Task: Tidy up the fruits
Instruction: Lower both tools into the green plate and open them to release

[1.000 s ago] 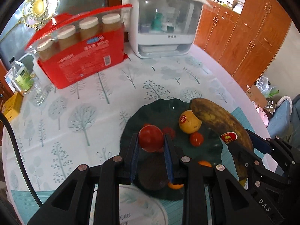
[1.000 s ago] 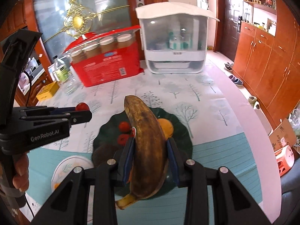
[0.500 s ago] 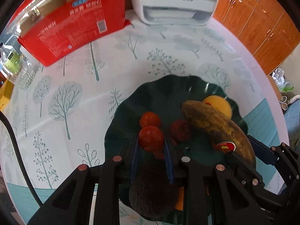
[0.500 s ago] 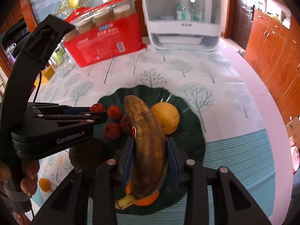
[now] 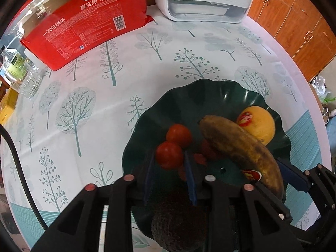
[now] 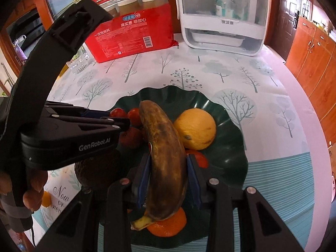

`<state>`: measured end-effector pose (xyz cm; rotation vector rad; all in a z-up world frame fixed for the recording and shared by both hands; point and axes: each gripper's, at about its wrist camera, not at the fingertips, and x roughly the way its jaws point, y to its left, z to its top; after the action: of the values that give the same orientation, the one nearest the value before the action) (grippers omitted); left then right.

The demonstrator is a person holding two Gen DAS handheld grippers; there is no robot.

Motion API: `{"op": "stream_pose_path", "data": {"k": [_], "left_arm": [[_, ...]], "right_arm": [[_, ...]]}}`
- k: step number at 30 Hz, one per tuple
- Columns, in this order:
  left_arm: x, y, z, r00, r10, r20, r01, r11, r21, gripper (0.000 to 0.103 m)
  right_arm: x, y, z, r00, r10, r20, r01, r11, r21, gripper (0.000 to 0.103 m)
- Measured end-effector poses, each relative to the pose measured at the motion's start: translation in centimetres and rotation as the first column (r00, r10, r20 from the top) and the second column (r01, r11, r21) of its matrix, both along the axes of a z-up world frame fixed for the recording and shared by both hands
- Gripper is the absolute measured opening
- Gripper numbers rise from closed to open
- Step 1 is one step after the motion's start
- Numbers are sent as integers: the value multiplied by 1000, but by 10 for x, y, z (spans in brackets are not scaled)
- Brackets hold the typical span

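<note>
My left gripper (image 5: 170, 163) has just been opening around the tomato (image 5: 169, 155), seemingly freeing it onto the green plate (image 5: 210, 96), while my right gripper (image 6: 168, 178) clamps the banana (image 6: 166, 153) low over it

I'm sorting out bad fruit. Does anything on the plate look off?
Yes: the banana, held in the right gripper over the green plate, is almost wholly brown-black, so badly overripe. The orange and tomatoes look sound.
</note>
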<state>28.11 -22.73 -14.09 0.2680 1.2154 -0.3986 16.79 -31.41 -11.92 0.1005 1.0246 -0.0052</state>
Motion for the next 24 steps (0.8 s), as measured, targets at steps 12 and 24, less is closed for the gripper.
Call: {"op": "stream_pose_path", "data": {"k": [12,24], "left_arm": [[-6,7,4,1000,9,8,-10,1000,27,68],[-24,19,29,999,15,43,-16,1000,7,78]], "right_arm": [[-8,9,10,999,25,26,-23,996,-82,43],[-24,17,30,998,19,57,-13,995,-98,45]]}}
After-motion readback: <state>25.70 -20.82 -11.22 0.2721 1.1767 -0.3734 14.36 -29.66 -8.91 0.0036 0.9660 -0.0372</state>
